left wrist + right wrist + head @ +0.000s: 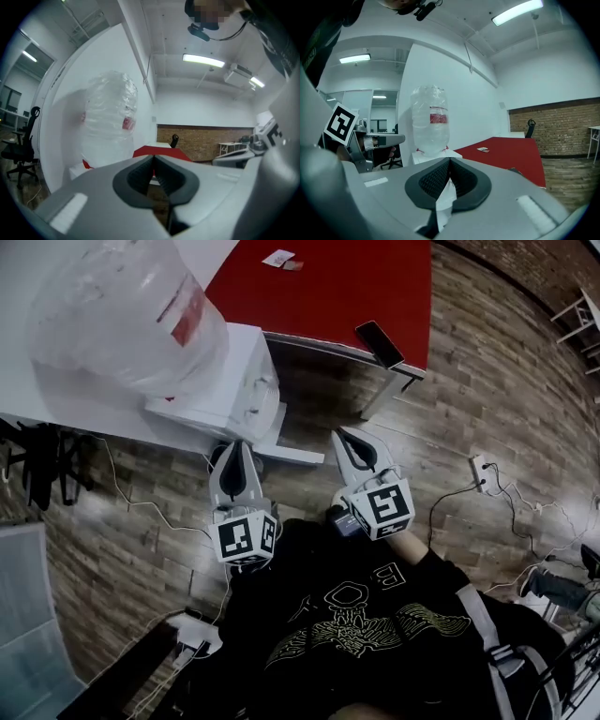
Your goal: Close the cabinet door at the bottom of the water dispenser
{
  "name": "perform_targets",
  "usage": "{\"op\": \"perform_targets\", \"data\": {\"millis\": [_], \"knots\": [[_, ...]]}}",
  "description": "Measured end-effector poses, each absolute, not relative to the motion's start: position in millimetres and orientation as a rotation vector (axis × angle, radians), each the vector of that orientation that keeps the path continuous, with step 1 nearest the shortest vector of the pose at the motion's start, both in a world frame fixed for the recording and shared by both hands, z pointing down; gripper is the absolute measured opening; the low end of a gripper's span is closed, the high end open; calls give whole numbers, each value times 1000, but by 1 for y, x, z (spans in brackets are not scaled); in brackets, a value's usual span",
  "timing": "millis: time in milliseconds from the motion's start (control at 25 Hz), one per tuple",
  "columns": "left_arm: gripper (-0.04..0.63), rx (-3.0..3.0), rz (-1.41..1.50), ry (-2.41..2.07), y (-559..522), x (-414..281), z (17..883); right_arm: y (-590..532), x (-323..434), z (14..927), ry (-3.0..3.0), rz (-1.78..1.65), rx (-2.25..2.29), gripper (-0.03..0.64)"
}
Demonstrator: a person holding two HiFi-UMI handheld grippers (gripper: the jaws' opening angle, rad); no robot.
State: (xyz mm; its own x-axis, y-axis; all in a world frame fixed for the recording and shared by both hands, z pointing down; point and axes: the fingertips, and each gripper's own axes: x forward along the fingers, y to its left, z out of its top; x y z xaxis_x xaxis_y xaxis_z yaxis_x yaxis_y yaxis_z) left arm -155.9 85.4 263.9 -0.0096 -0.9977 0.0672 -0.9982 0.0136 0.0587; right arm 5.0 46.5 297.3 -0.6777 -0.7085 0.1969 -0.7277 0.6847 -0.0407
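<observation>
Seen from above in the head view, the white water dispenser [239, 381] carries a big clear bottle [122, 310] with a red label. At its foot a white panel [286, 448] juts out over the floor; it looks like the cabinet door standing open. My left gripper [236, 448] is shut and empty, with its tips just short of that panel. My right gripper [347, 437] is also shut and empty, to the panel's right. The left gripper view shows shut jaws on the left gripper [152, 161] aimed up at the bottle [110, 117]. The right gripper [450, 161] faces the bottle [430, 119] too.
A red table [328, 287] stands right of the dispenser, with a phone [379, 343] at its near edge and a card [278, 258] farther back. A power strip [481, 470] and cables lie on the wood floor to the right. A black chair [37, 465] is at the left.
</observation>
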Motion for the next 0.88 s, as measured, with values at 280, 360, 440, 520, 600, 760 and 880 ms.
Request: {"op": "perform_targets", "data": {"millis": [280,360,440,520,600,760,880], "knots": [[8,2165,138,-1975,48,-157,315,24,-4,319,-2663,234,1208,-5],[8,2196,184,-1894,41,-156,334,26,-12,331,-2662,281,1193,-5],[8,2233,274,-1810,34,-150,362,29,-18,348,-2646,325,1181,-5],[8,2237,347,-1715,26,-143,395,26,-21,367,-2621,340,1179,-5],[8,2234,385,-1638,17,-137,426,22,-22,384,-2618,365,1174,-5],[8,2183,515,-1556,9,-125,513,19,-21,412,-2719,409,1099,-5],[8,2085,643,-1517,3,-123,603,7,-14,441,-2713,371,1106,-5]]}}
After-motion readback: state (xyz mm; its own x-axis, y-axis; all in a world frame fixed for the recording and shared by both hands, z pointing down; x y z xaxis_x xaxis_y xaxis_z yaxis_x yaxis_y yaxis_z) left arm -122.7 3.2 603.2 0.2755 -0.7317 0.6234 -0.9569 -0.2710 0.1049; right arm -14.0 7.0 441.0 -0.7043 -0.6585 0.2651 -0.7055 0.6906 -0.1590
